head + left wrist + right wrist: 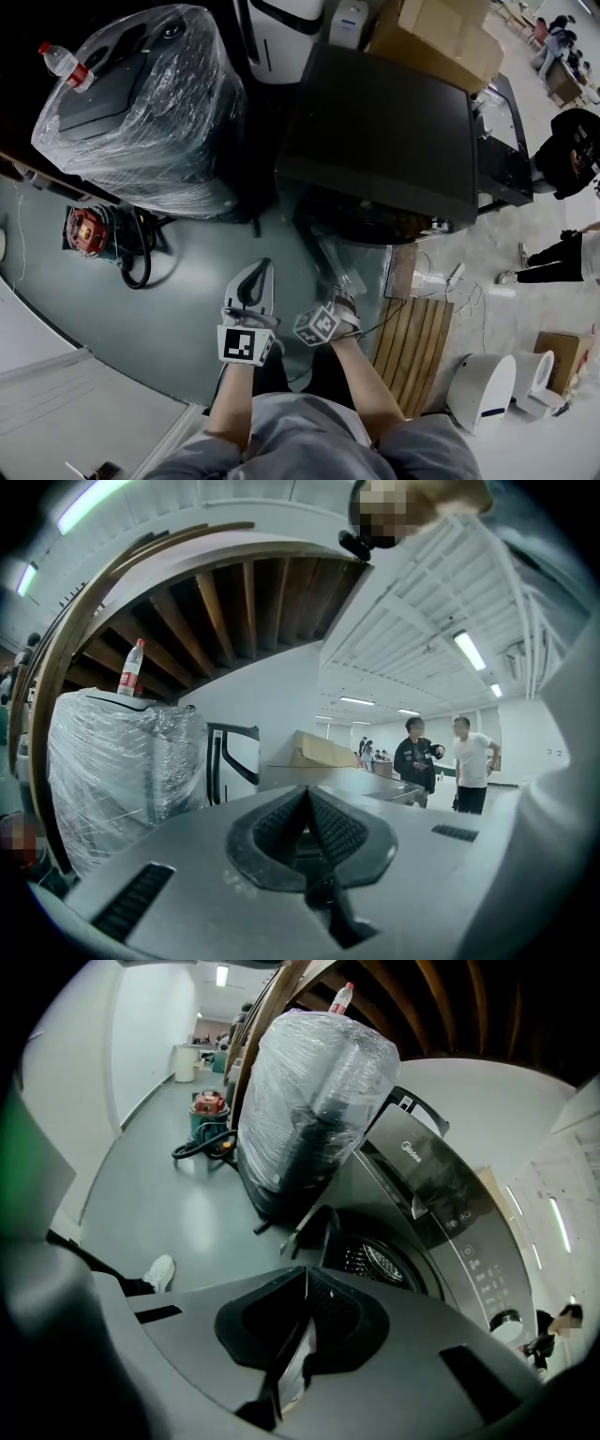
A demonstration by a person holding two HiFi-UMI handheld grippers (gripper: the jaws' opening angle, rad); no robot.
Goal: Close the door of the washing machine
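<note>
The dark washing machine (384, 131) stands ahead of me, and its front shows in the right gripper view (441, 1204). Its round door (314, 1232) hangs open to the left of the drum opening (380, 1262). In the head view the door's clear glass (330, 255) sticks out toward me. My right gripper (339, 298) is just below the door with its jaws shut (306, 1274) and nothing in them; I cannot tell if it touches the door. My left gripper (261, 272) is over the floor left of the door, also shut (307, 794) and empty.
A plastic-wrapped machine (141, 103) with a bottle (66, 64) on top stands left of the washer. A red canister with a hose (86, 230) lies on the floor at left. A wooden pallet (417, 352) and white bins (483, 389) are at right. Two people (417, 761) stand far off.
</note>
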